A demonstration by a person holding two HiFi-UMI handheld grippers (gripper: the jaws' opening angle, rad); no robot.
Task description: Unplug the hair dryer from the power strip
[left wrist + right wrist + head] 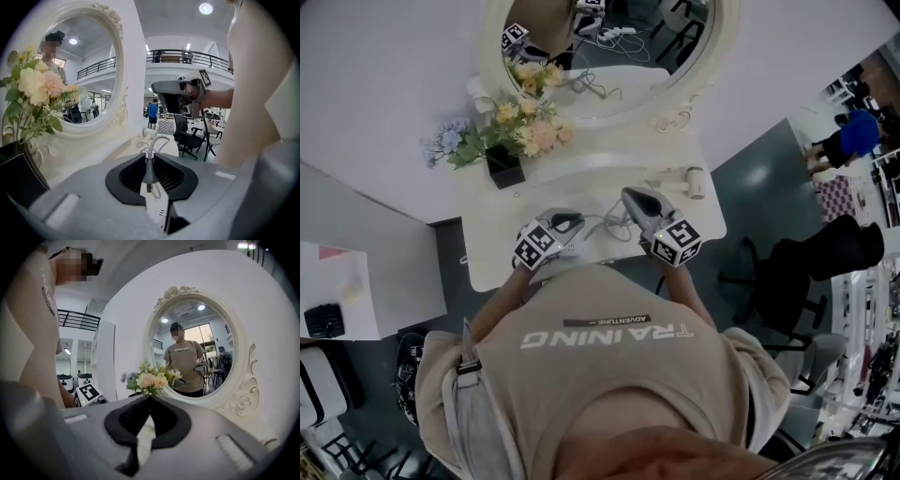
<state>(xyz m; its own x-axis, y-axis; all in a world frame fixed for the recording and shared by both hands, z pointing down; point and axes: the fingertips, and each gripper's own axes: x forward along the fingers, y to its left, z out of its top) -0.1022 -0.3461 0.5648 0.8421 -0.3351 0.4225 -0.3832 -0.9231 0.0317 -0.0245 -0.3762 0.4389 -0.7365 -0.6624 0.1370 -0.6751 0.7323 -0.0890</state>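
The white hair dryer (695,181) lies at the right end of the white vanity table (553,183); its grey cable (605,225) runs back between my two grippers. My left gripper (567,222) is shut on the plug end of that cable (149,168), just above a white power strip (157,208). I cannot tell whether the plug sits in the socket. The cable loops on toward the dryer (149,133). My right gripper (630,195) hovers beside it over the table, its jaws (149,399) shut with nothing between them.
An oval white-framed mirror (609,56) stands at the back of the table, with a bunch of flowers (520,127) in a black vase at the left. A black office chair (787,272) is to the right and a white side table (337,291) to the left.
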